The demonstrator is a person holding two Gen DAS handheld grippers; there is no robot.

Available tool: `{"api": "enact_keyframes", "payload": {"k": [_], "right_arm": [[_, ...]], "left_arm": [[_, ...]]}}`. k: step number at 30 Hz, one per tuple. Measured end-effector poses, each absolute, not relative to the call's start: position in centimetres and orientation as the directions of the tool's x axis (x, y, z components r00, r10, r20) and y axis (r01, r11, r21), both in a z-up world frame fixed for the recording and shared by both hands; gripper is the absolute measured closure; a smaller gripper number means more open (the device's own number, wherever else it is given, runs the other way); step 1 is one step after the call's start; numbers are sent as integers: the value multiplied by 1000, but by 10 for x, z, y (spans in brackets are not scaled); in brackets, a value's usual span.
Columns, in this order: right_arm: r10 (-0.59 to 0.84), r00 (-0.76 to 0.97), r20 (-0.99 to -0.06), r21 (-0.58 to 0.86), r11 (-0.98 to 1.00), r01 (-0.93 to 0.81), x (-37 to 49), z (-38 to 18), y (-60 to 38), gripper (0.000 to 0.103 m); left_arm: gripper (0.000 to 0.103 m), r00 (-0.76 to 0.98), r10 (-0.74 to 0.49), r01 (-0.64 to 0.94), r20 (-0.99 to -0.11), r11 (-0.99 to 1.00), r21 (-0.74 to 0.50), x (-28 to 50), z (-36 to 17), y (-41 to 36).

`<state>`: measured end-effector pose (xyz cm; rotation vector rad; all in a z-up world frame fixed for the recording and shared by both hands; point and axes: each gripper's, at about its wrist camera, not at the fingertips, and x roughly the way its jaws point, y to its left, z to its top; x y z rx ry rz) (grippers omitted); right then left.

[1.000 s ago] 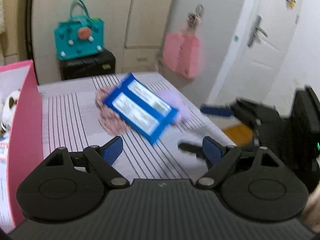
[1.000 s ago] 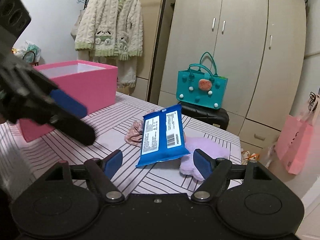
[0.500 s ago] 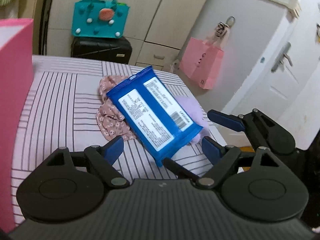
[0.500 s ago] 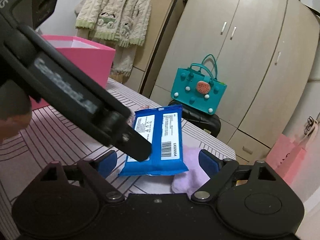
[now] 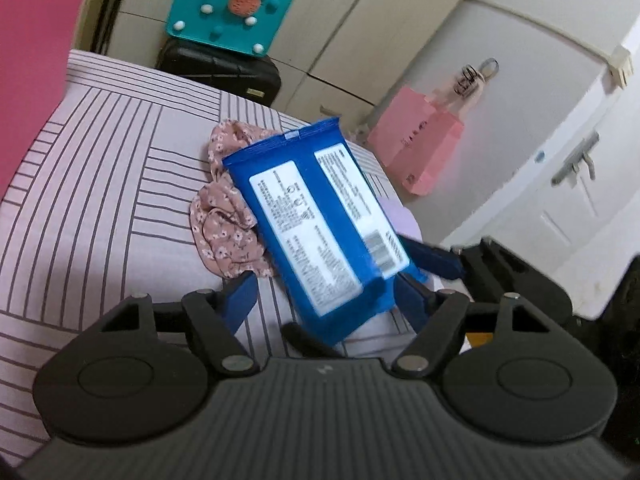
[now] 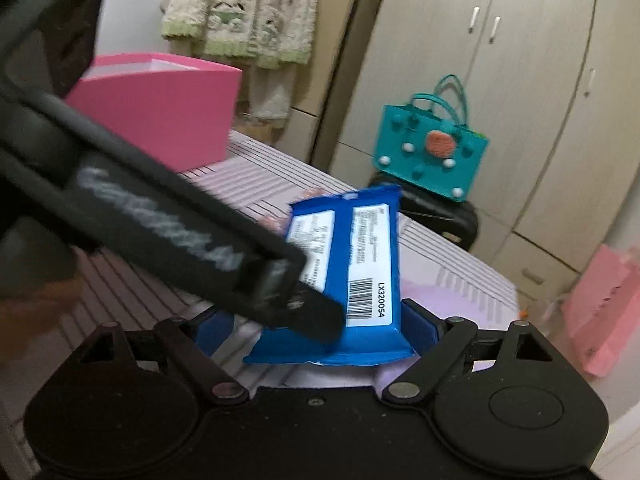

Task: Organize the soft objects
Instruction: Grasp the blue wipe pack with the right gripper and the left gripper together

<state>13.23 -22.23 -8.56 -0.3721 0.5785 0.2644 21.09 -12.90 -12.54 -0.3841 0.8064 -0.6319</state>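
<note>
Early in the task, by the look of it — nothing yet visible inside the open pink cardboard box, though most of its interior is hidden.

Three soft things heaped together on the striped lilac worktop: a glossy blue plastic pack of wipes with white printed labels, lying tilted on top; a crumpled pink floral fabric piece under its edge at 9 o'clock of the pack; a pale lilac plush item peeking out at 3 o'clock, mostly covered.

Left gripper down at the pack's near end, jaws closing with the pack's bottom edge between them — pads not yet seen pressing, so no grip. Right gripper coming in from the other side, jaws spread wide around the same end of the pack, not touching it as far as can be told. In the right wrist view, the left gripper's black finger crossing from 10 o'clock down over the pack's label.

Pink box well apart from the heap, at 10 o'clock in the right wrist view.

Left to do, judging from this: secure the pack, move it, then deal with the fabric piece and the plush. Destination likely the box, but not certain.
</note>
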Motion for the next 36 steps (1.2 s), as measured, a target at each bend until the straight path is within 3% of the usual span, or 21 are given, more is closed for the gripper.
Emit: {"api": "enact_keyframes", "payload": {"k": [5, 9, 14, 20, 24, 26, 28, 36], "right_arm": [[156, 803, -576, -216, 918, -334, 132, -87, -224, 13], [144, 798, -586, -205, 926, -317, 134, -90, -224, 22], [217, 781, -586, -77, 944, -320, 131, -85, -231, 35], [228, 767, -600, -41, 949, -314, 123, -84, -227, 36], [317, 715, -624, 111, 941, -321, 118, -82, -233, 36], [374, 687, -623, 208, 926, -316, 116, -82, -236, 36], [395, 677, -622, 240, 918, -315, 112, -84, -236, 37], [359, 692, -626, 250, 933, -258, 107, -91, -240, 61]], "left_arm": [[43, 520, -672, 337, -528, 729, -595, 218, -130, -128], [52, 514, -681, 312, -522, 715, -626, 219, -135, -124], [52, 547, -670, 304, -501, 717, -627, 211, -134, -118], [52, 535, -664, 338, -522, 735, -588, 199, -129, -118], [59, 546, -561, 418, -622, 826, -378, 183, -113, -132], [60, 562, -529, 423, -636, 844, -329, 174, -107, -131], [61, 552, -531, 423, -643, 843, -332, 174, -107, -126], [62, 508, -575, 424, -641, 815, -394, 182, -113, -113]]}}
